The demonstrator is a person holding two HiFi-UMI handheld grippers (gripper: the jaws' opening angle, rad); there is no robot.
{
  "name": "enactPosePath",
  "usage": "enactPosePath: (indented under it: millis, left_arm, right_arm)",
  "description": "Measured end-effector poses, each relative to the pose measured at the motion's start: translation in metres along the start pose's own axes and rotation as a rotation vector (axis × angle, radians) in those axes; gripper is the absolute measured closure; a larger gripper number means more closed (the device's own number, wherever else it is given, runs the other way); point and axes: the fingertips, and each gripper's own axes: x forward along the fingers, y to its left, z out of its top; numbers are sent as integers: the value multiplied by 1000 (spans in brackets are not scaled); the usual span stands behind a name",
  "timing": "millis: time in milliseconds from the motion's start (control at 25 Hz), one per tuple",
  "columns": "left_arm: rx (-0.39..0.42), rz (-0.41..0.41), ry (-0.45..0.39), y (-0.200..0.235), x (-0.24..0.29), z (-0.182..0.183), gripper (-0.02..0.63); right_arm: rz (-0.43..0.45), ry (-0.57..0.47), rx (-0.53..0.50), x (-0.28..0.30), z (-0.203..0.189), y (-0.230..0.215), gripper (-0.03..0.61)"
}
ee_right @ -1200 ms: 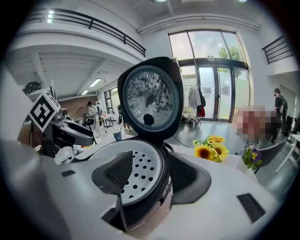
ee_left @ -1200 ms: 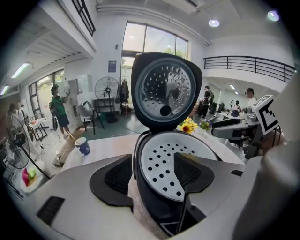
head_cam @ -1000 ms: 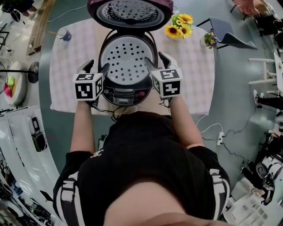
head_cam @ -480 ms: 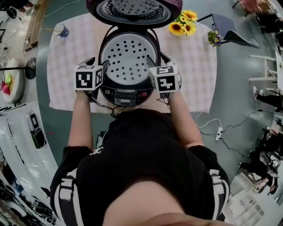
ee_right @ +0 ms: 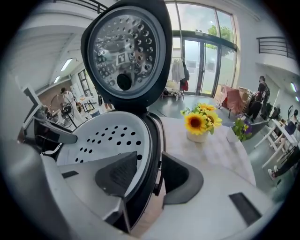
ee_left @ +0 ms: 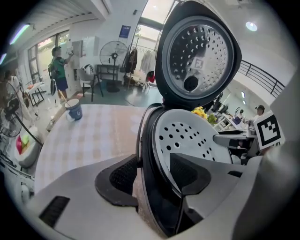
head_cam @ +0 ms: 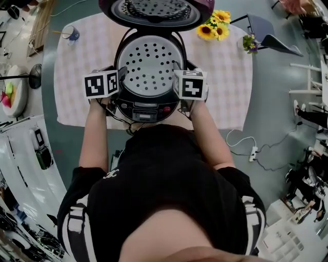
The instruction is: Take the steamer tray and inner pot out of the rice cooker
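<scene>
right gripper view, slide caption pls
Right gripper, jaws just closing, straddles the rice cooker rim at the steamer tray; sunflowers beyond.

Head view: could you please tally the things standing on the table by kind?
Rice cooker: 1
Steamer tray: 1
Flower arrangements: 2 (sunflowers, smaller bunch)
Cup: 1
Total: 5

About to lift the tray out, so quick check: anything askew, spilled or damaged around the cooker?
Nothing stands out. The steamer tray sits level in the rice cooker, lid up, no spill on the tablecloth. The left gripper and right gripper each straddle the cooker's rim; their jaws have just been closing, not yet pressing.
</scene>
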Motion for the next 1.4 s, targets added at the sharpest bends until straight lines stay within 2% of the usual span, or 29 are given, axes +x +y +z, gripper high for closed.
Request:
enactPosePath:
  millis: [400, 680, 1120, 1400]
  left_arm:
    - [-14, -10, 6, -7, -6, -2, 411]
    - [-18, -1, -24, -8, -14, 1, 420]
    - [-23, -39, -85, -21, -31, 6, 524]
    - [5, -44, -161, -31, -49, 17, 534]
  right_arm:
    - [50, -33, 28, -7, 2, -2, 453]
    - [18, -122, -16, -20, 21, 3, 490]
    - [26, -235, -40, -42, 37, 11, 519]
    - [18, -335, -49, -65, 49, 13, 522]
